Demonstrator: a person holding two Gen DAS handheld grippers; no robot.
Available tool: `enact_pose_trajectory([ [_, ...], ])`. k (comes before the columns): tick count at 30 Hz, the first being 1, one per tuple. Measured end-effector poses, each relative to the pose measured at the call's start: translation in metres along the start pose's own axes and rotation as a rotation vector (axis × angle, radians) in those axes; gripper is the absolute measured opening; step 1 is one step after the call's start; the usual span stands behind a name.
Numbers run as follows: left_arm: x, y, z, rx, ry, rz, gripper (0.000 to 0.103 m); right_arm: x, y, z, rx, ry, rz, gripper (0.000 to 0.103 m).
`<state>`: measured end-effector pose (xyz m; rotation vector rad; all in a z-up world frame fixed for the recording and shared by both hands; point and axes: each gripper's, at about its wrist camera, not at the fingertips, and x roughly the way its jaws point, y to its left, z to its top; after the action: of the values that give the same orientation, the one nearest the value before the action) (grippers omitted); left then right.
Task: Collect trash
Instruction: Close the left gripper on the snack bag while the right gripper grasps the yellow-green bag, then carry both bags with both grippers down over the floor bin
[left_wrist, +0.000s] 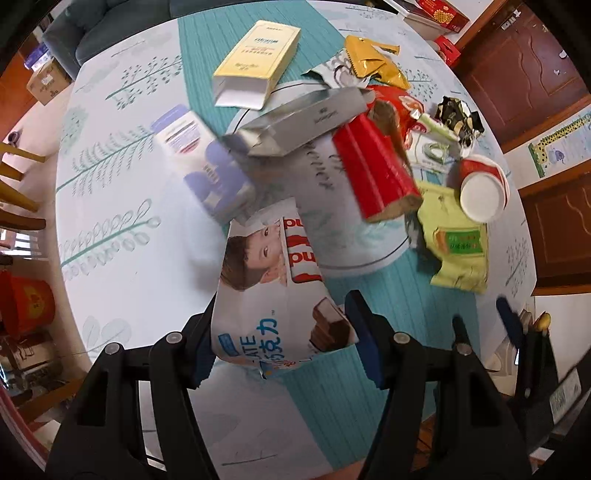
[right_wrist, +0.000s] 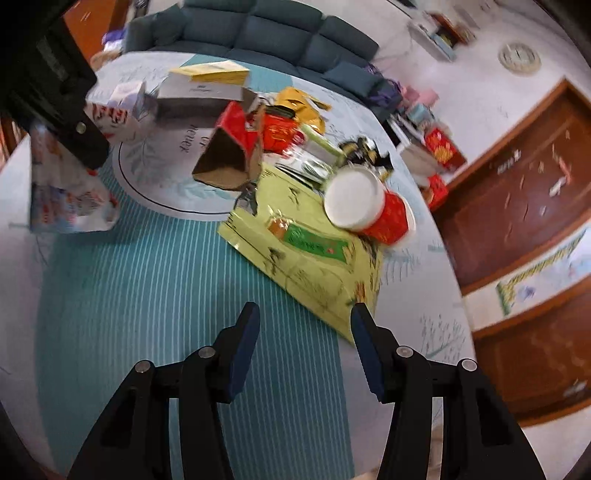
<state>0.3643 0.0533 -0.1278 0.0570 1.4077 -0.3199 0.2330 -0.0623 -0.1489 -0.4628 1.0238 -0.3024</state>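
Left gripper (left_wrist: 284, 347) jaws clamped on glossy white chocolate wrapper (left_wrist: 273, 291) above the tabletop (right_wrist: 147, 277), right gripper (right_wrist: 303, 343) jaws open and empty beside crinkly yellow-green foil pouch (right_wrist: 314, 258), red paper cup (right_wrist: 369, 206) lying behind.

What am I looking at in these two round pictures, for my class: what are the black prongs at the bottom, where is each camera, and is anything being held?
A person holds a two-finger grabber in each hand, each with a wide-angle camera looking along its fingers. One picture comes from the left gripper, which is closed on a white chocolate box. The other comes from the right gripper, open and empty above the striped tablecloth. On the round table lies trash: a yellow-green bag, a tipped red paper cup, a red carton, a grey box, a pale yellow box and wrappers.
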Motion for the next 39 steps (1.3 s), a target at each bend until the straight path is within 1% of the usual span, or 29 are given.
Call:
enact_pose_trajectory([
  [5, -0.005, 0.008, -0.008, 0.011, -0.015, 0.012, 0.06, 0.016, 0.014, 0.015, -0.065, -0.026, -0.043, 0.051],
  [10, -0.005, 0.01, -0.006, 0.005, -0.016, 0.012, 0.06, 0.03, 0.023, 0.029, -0.12, -0.047, -0.076, 0.051],
  [12, -0.005, 0.011, -0.005, -0.001, -0.016, 0.013, 0.06, 0.035, 0.026, 0.034, -0.144, -0.058, -0.084, 0.045],
  [13, -0.005, 0.011, -0.005, -0.005, -0.017, 0.013, 0.06, 0.037, 0.028, 0.036, -0.16, -0.059, -0.076, 0.032],
  [14, -0.005, 0.012, -0.004, -0.009, -0.019, 0.014, 0.06, 0.039, 0.031, 0.037, -0.176, -0.057, -0.076, 0.027],
  [15, -0.005, 0.012, -0.004, -0.015, -0.02, 0.015, 0.06, 0.04, 0.032, 0.039, -0.208, -0.054, -0.077, 0.025],
  [16, -0.005, 0.013, -0.004, -0.02, -0.02, 0.015, 0.06, 0.039, 0.033, 0.04, -0.216, -0.06, -0.066, 0.018],
  [17, -0.005, 0.014, -0.004, -0.026, -0.02, 0.016, 0.06, 0.038, 0.032, 0.041, -0.215, -0.064, -0.048, 0.013],
  [18, -0.005, 0.016, -0.005, -0.034, -0.02, 0.017, 0.06, 0.036, 0.03, 0.042, -0.209, -0.075, -0.033, 0.012],
  [19, -0.006, 0.017, -0.005, -0.041, -0.021, 0.018, 0.06, 0.03, 0.028, 0.043, -0.199, -0.095, -0.014, 0.007],
  [23, -0.012, 0.02, -0.012, -0.065, -0.034, 0.03, 0.06, 0.005, 0.016, 0.045, -0.154, -0.144, 0.07, 0.005],
  [27, -0.024, 0.017, -0.025, -0.088, -0.055, 0.043, 0.06, -0.028, -0.003, 0.037, -0.093, -0.207, 0.186, 0.004],
  [32, -0.044, 0.001, -0.051, -0.116, -0.095, 0.057, 0.06, -0.078, -0.042, 0.009, -0.012, -0.285, 0.336, 0.003],
  [36, -0.065, -0.025, -0.088, -0.168, -0.145, 0.071, 0.06, -0.114, -0.084, -0.028, 0.008, -0.329, 0.465, 0.002],
  [39, -0.083, -0.051, -0.124, -0.231, -0.193, 0.065, 0.06, -0.135, -0.111, -0.057, -0.003, -0.348, 0.534, 0.002],
])
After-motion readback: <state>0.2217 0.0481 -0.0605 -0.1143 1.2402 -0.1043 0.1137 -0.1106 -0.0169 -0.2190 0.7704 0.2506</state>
